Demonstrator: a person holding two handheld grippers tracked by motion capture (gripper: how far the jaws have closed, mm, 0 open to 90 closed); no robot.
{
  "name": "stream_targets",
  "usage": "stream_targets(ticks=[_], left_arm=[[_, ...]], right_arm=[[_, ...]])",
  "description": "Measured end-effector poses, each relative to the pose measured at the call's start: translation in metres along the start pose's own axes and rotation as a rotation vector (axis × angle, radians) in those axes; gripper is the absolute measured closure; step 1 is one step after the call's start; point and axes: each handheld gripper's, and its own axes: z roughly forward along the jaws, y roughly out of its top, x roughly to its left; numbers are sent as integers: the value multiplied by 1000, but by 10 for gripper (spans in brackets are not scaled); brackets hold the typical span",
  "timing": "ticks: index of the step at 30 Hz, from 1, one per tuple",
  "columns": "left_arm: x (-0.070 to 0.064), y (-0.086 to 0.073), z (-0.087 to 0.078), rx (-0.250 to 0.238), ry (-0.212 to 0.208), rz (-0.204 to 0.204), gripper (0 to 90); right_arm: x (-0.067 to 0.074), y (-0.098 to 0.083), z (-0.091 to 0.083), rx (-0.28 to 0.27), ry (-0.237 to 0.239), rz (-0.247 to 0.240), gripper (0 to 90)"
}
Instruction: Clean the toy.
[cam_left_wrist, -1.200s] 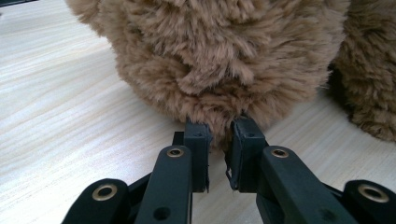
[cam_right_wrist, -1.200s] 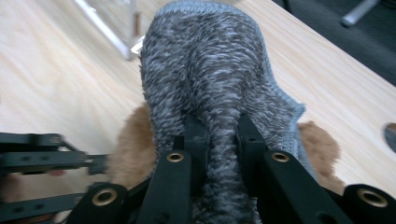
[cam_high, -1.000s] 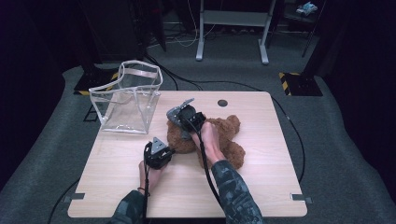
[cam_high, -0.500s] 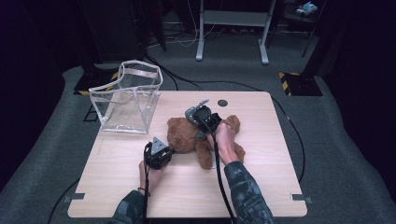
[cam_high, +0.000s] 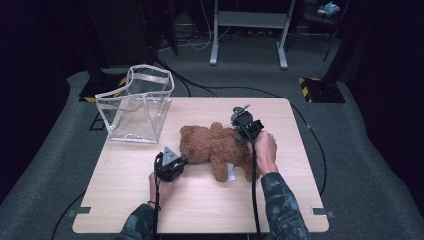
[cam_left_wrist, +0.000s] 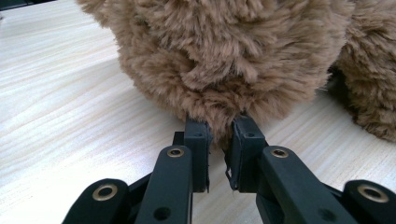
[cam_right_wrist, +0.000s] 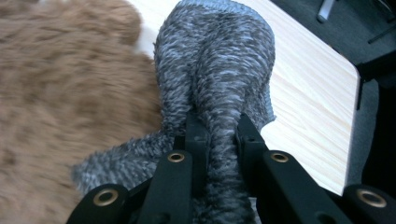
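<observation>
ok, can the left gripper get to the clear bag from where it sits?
Probably not yet: the left gripper is pinched on the teddy bear fur. The table between it and the clear bag is bare, so once it lets go the way looks free.

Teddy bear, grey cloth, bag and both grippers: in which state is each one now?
Teddy bear: lying on the table, fur pinched.
Grey knitted cloth: pinched, lifted beside the bear.
Clear plastic bag: upright, mouth open.
Left gripper: shut on bear fur.
Right gripper: shut on the cloth.

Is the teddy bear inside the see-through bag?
No, the teddy bear lies on the table, beside the see-through bag.
</observation>
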Motion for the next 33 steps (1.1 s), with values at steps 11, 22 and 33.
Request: stream_targets(ticks=[11,22,33], left_arm=[[0,0,1,-3,2,-1,796],[-1,0,0,-3,3,6,796],[0,0,1,7,-4,0,797]], right_arm=[[37,23,-10,-65,171,-68,797],[-3,-1,13,-62,117,97,799],[-31,-17,39,-11,149,207,799]])
